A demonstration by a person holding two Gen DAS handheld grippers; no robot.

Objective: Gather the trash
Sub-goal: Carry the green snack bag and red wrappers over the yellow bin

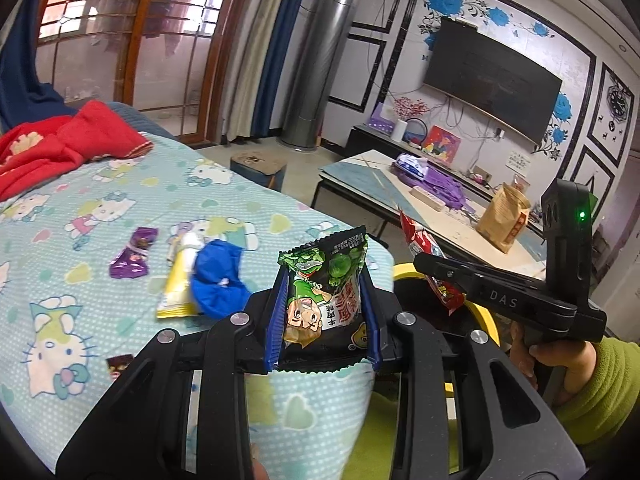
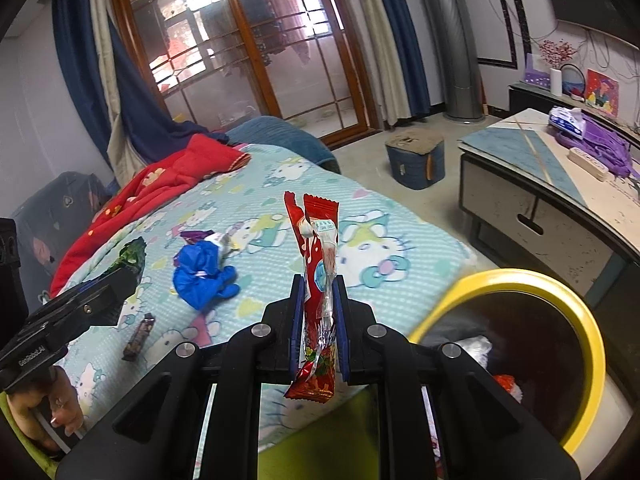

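Left wrist view: your left gripper has its jaws partly closed, pinching a green snack packet upright between the blue pads. Right wrist view: your right gripper is nearly closed on a slim red wrapper, also held upright.

Step in hand, by my read: both pieces are picked and lifted off the bed, so you're at the carry-to-bin stage. The yellow-rimmed bin sits just beside the bed's edge, to the right w/ some trash already in it. Next move calls for bringing each gripper over the rim, then opening the jaws so the wrappers drop in. Thin film may cling to the pads, so open wide.

Left on the bed: blue crumpled bag, yellow packet, purple wrapper, small dark wrapper.

Writing: "DAS" on the right gripper's body as seen from the left cam; "GenRobot.AI" on the left gripper's body as seen from the right cam. Green packet carries Chinese print, too small/warped to read.
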